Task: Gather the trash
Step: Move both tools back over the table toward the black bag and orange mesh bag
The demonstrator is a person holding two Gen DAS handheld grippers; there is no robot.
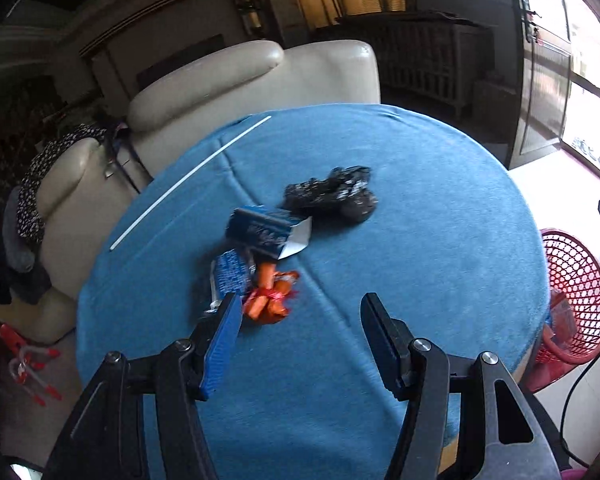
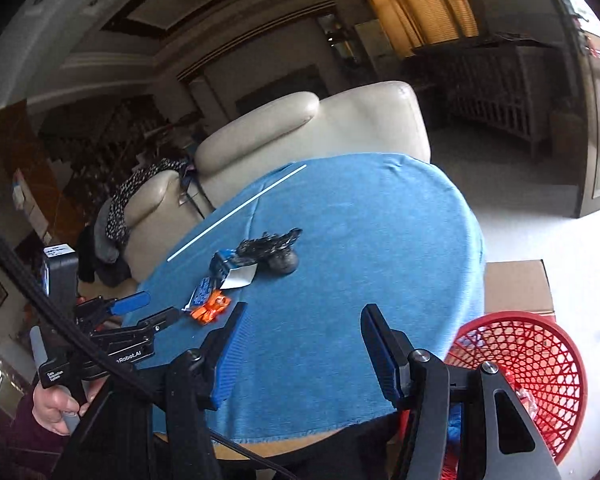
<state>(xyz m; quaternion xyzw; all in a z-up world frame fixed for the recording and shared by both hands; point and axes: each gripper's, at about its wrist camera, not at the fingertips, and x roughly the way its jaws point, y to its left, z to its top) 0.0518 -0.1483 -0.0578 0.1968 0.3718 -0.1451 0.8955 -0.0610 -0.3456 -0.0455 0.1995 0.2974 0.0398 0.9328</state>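
Note:
Trash lies in a loose row on the round table's blue cloth (image 1: 400, 240): a crumpled black plastic bag (image 1: 334, 194), a blue and white carton (image 1: 266, 230), a blue wrapper (image 1: 230, 270) and an orange wrapper (image 1: 270, 298). My left gripper (image 1: 300, 308) hovers open just short of the orange wrapper, with nothing between its fingers. My right gripper (image 2: 304, 316) is open and empty over the table's near right part. In the right wrist view the same pile, with the black bag (image 2: 272, 250) and orange wrapper (image 2: 212, 308), lies ahead to the left, and the left gripper (image 2: 148, 308) points toward it, held by a hand (image 2: 54, 406).
A red mesh basket (image 2: 520, 368) with some trash inside stands on the floor right of the table, also seen as the red basket (image 1: 572, 292). A thin white stick (image 1: 188, 180) lies on the cloth's far left. A cream sofa (image 1: 240, 84) stands behind; a cardboard box (image 2: 516, 284) sits beside the basket.

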